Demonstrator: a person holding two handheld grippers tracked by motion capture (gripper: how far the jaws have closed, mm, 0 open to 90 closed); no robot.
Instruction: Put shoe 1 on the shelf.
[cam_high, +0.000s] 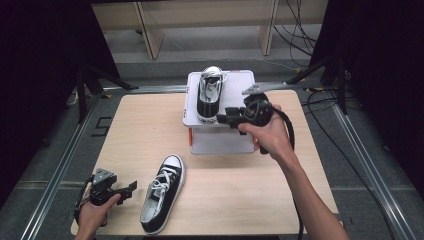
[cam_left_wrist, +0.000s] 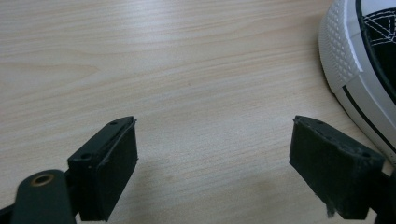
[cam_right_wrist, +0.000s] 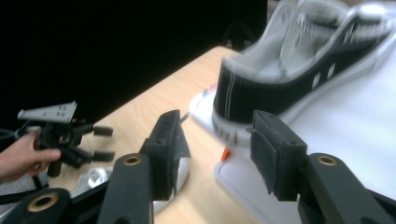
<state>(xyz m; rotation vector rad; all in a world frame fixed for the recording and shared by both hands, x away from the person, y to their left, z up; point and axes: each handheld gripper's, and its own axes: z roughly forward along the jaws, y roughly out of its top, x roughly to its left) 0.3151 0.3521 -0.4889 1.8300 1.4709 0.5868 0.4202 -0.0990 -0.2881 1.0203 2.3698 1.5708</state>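
A black-and-white sneaker (cam_high: 210, 92) rests on the lid of a white box (cam_high: 220, 142) at the back of the wooden table (cam_high: 250, 190), toe pointing away. My right gripper (cam_high: 223, 119) hovers open just behind its heel; in the right gripper view the blurred sneaker (cam_right_wrist: 280, 74) sits beyond my open right gripper (cam_right_wrist: 217, 126), untouched. The matching sneaker (cam_high: 162, 192) lies on the table near the front. My left gripper (cam_high: 131, 187) stands open to its left. The left gripper view shows my left gripper (cam_left_wrist: 215, 140) above bare wood, the sneaker's white toe (cam_left_wrist: 355, 70) at the right.
Metal rails (cam_high: 70, 150) run along both sides of the table. Wooden furniture legs (cam_high: 150, 30) stand on the floor behind, and cables (cam_high: 300, 30) trail at the back right. The right gripper view also shows the left gripper (cam_right_wrist: 105, 143) in a hand.
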